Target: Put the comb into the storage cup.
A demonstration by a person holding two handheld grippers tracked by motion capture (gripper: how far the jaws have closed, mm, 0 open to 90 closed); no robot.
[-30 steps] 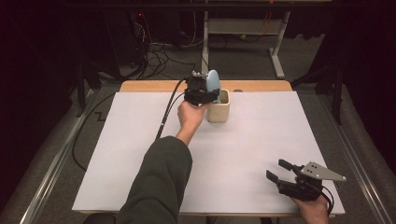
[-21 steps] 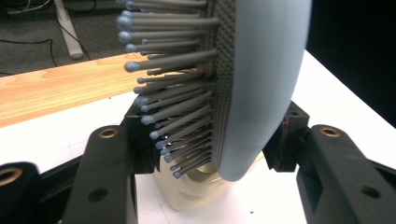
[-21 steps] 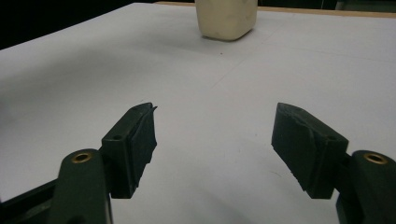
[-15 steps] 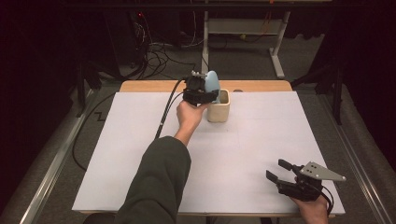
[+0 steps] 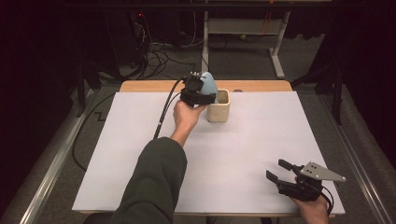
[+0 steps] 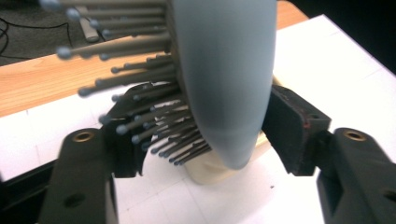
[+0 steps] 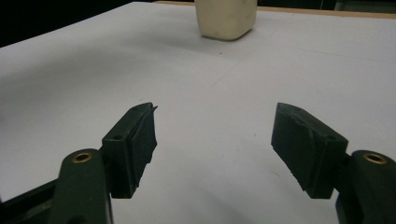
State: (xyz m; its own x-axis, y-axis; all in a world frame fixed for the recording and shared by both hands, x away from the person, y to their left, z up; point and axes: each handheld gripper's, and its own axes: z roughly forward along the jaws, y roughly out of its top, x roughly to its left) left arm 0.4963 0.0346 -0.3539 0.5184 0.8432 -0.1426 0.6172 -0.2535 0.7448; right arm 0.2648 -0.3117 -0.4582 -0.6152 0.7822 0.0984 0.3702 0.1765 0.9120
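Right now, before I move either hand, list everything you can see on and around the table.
hairbrush: one, pale blue-grey with grey ball-tipped bristles, standing head-up between the left gripper's jaws, handle down in the cup
cup: one, cream, at the far middle of the table
table cover: one, white, over the wooden tabletop
tabletop: one, light wood, bare strip along the far edge
cables: several, black, on the floor beyond the table
left gripper: one, black, beside the cup; its jaws have just been opening, pads apart from the brush
right gripper: one, black, near right corner, open, nothing between its jaws

pale blue hairbrush (image 6: 224,79), cream cup (image 5: 218,106), white table (image 5: 243,149).
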